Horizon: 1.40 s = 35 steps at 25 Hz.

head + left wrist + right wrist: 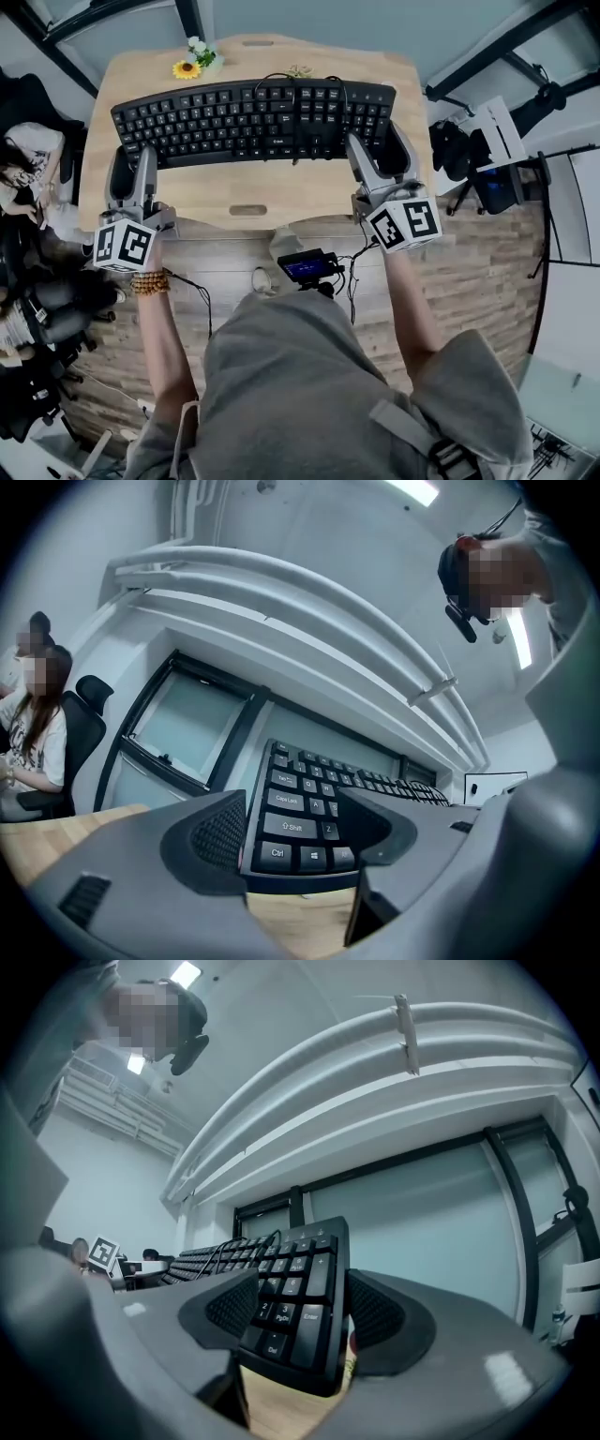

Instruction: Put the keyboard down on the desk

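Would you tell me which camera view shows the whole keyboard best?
The head view: the keyboard appears end to end over the desk. The left gripper view shows only its Ctrl-Shift corner, the right gripper view only its number pad.

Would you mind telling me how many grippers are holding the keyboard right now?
2. The left gripper clamps the left end of the keyboard; the right gripper clamps its right end. Neither grip is hidden.

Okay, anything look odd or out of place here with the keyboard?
Only the cable: it is draped across the keys of the keyboard near its right end instead of trailing off the back. The left gripper and right gripper each grip one end; nothing looks spilled or damaged.
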Available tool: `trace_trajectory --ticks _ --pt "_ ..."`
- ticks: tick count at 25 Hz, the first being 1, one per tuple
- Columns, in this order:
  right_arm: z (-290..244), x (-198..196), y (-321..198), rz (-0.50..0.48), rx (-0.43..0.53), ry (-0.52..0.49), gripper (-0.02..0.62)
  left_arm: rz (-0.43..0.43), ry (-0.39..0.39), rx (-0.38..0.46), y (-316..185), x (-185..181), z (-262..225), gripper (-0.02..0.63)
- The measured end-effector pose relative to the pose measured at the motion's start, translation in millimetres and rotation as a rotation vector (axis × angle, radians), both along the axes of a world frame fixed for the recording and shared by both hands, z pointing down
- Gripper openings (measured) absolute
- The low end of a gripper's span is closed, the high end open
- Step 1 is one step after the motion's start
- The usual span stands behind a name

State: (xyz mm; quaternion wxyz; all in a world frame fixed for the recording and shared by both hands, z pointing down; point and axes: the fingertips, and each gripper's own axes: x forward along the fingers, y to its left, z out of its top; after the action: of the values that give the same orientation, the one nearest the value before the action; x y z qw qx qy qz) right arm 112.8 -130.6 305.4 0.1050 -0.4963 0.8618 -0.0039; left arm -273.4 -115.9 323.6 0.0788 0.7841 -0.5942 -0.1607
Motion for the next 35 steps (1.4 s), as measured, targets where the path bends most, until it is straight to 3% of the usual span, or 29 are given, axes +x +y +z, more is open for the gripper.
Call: trace_trajectory --ticks 8,21,35 --pt "62 -3 -103 -0.039 -0.146 -0.001 0.296 -0.048 -0.010 -0.139 -83 -1 61 0.296" --pt "154 -18 -149 -0.108 -0.336 0.048 0.296 -0.110 0.026 -0.357 -94 -11 164 0.298" --pt "240 -43 -185 -0.152 -0.508 0.054 0.293 -0.145 0.030 -0.524 -113 -33 241 0.298"
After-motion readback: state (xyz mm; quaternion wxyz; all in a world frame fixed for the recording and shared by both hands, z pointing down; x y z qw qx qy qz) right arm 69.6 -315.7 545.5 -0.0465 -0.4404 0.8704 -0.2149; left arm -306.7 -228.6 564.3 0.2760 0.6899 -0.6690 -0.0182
